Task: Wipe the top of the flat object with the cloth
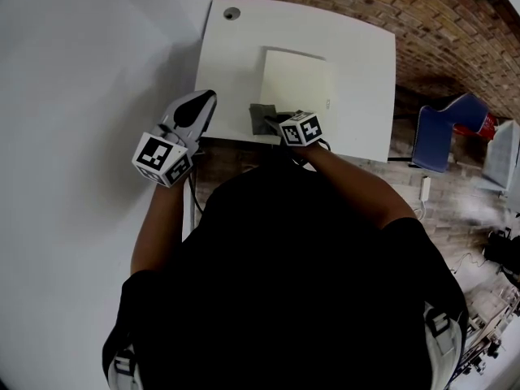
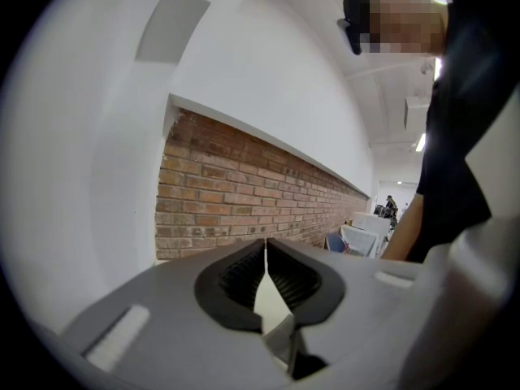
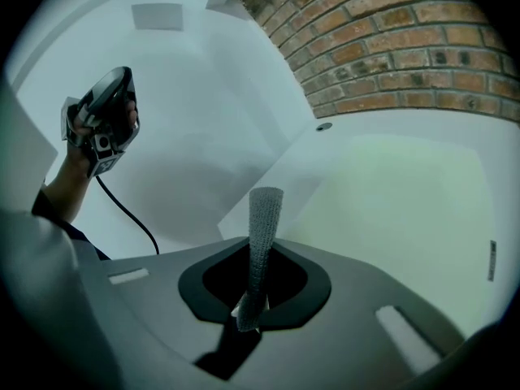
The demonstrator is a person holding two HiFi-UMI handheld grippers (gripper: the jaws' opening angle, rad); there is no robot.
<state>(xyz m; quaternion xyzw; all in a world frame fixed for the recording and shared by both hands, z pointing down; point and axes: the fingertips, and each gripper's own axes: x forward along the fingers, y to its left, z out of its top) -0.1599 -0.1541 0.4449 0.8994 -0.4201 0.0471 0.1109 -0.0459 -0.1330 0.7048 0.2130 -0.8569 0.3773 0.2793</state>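
Head view | right gripper (image 1: 273, 121) fingers pinch cloth (image 1: 260, 114) | left gripper (image 1: 208, 96) raised, fingers seemingly together

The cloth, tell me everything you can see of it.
The cloth is dark grey with a fine knitted-looking texture. The right gripper is shut on it, a narrow folded strip sticking out past the jaw tips. In the head view it is a small bunch over the near edge of the table, by the near left corner of the pale flat object; whether it touches them is unclear.
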